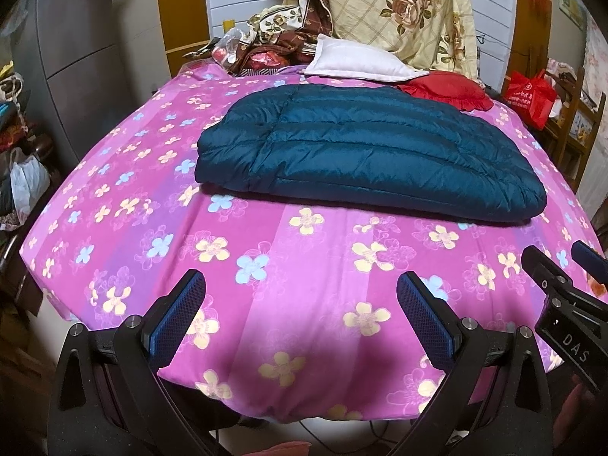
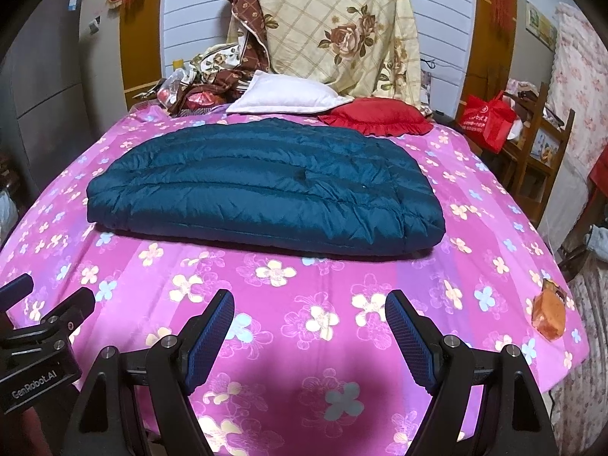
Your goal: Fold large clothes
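On the bed (image 1: 114, 197), under a pink flowered sheet, a teal quilted jacket (image 1: 364, 152) is laid in a compact, already doubled-over bundle near the middle, with a white pillow (image 1: 357, 61) and a red cushion (image 1: 444, 91) just behind it. Both grippers are held over the near edge of the bed, well short of the garment and pointed downward toward the sheet. The left gripper (image 1: 302, 326) is seen with its fingers (image 1: 178, 319) spread apart and nothing between them; the right gripper (image 2: 309, 342) is likewise released and empty. The jacket lies ahead of both pairs of fingers, its long axis running across the view from left to right, parallel to the near bed edge. In the left view it is offset to the right of centre, in the right view to the left, so it is judged to lie roughly between the two hands, neither being clearly nearer. Its near folded edge is the part first met by any forward reach.
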A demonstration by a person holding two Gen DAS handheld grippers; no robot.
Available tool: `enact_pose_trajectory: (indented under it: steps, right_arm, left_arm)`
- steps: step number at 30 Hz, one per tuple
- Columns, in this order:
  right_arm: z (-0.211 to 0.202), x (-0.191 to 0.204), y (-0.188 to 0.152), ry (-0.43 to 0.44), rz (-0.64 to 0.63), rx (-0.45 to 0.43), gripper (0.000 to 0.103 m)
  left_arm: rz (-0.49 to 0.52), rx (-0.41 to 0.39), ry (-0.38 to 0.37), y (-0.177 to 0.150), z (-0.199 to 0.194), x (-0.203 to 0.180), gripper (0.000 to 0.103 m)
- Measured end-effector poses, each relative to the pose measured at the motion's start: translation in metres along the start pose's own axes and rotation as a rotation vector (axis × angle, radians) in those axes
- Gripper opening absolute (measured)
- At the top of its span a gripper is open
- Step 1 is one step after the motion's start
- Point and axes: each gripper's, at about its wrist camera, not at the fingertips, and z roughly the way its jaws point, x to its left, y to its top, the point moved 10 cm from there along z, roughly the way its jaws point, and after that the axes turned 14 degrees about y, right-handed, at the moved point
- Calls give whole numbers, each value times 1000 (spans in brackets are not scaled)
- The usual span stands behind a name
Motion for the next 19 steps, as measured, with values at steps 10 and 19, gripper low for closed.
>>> enact_pose_trajectory:
  steps: [10,19]
  right_arm:
    - [5,1,-4,4,3,16,80]
    - [6,-1,-6,4,12,20,80]
  left_arm:
    - [8,-22,11,1,0,2,101]
    - [-10,7,9,-2,3,2,101]
